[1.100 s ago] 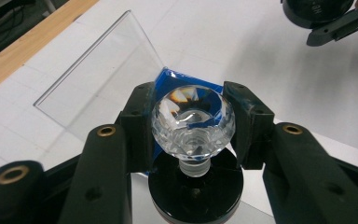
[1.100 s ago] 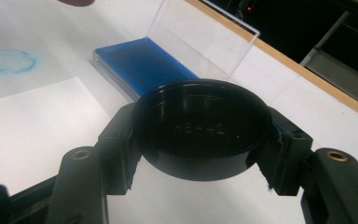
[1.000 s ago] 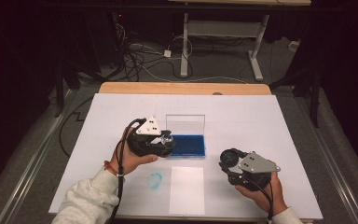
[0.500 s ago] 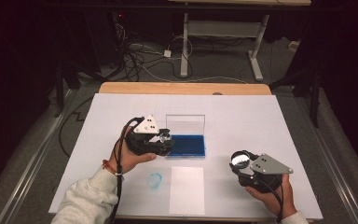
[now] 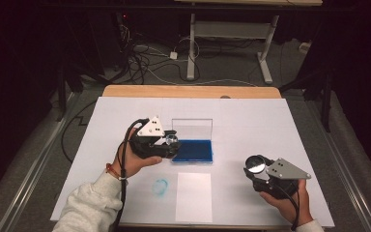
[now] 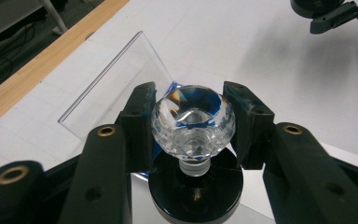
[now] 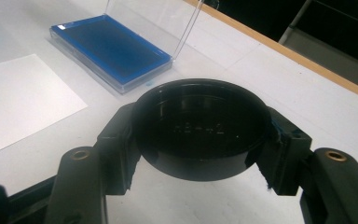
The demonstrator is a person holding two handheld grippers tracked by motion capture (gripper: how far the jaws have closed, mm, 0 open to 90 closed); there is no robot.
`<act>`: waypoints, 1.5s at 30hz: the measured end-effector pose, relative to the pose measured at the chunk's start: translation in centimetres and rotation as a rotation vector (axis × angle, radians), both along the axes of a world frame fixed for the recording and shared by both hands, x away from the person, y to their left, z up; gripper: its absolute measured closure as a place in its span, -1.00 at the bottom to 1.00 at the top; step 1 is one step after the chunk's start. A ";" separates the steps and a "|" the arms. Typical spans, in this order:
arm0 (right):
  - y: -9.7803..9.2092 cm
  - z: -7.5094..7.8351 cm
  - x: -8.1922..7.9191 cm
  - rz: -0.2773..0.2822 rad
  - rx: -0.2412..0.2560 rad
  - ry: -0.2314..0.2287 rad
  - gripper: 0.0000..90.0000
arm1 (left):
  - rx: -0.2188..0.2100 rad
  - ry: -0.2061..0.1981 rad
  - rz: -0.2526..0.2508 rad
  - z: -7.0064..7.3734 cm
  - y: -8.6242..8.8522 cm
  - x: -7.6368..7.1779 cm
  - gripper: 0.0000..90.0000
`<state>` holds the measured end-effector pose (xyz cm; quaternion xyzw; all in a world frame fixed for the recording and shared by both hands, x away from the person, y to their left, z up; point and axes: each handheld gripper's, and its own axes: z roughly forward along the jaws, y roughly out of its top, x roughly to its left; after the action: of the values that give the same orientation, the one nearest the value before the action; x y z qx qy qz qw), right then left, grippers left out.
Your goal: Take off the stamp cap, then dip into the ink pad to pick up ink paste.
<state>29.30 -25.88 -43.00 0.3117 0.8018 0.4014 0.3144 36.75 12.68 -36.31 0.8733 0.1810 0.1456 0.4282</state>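
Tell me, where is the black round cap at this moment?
The black round cap sits between the fingers of the right gripper, low on the right side of the high view, right of the white paper sheet and the blue ink pad.

No text, label, brand or number can be read anywhere. The only trace of lettering is a faint raised line inside the black cap [image 7: 200, 128] clamped in the right gripper [image 7: 200, 140], and it is too dim to make out.
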 end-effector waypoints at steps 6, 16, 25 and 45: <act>0.3 0.0 0.2 0.008 0.001 0.006 -0.13 | -0.006 -0.003 -0.004 0.1 0.2 -0.2 0.22; 0.6 -0.5 0.7 0.011 -0.007 0.021 -0.13 | -0.007 -0.001 -0.023 0.1 -0.8 0.6 0.22; 0.9 -1.0 0.4 0.016 -0.025 0.029 -0.13 | -0.018 0.016 -0.025 -0.7 -1.9 2.6 0.22; 1.2 -1.4 0.4 0.032 -0.065 0.041 -0.13 | -0.050 0.081 0.028 -6.6 -3.7 5.3 0.22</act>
<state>29.75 -24.67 -44.40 0.2968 0.8256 0.3735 0.3015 42.08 9.01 -42.87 0.8650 0.2138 0.1117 0.4400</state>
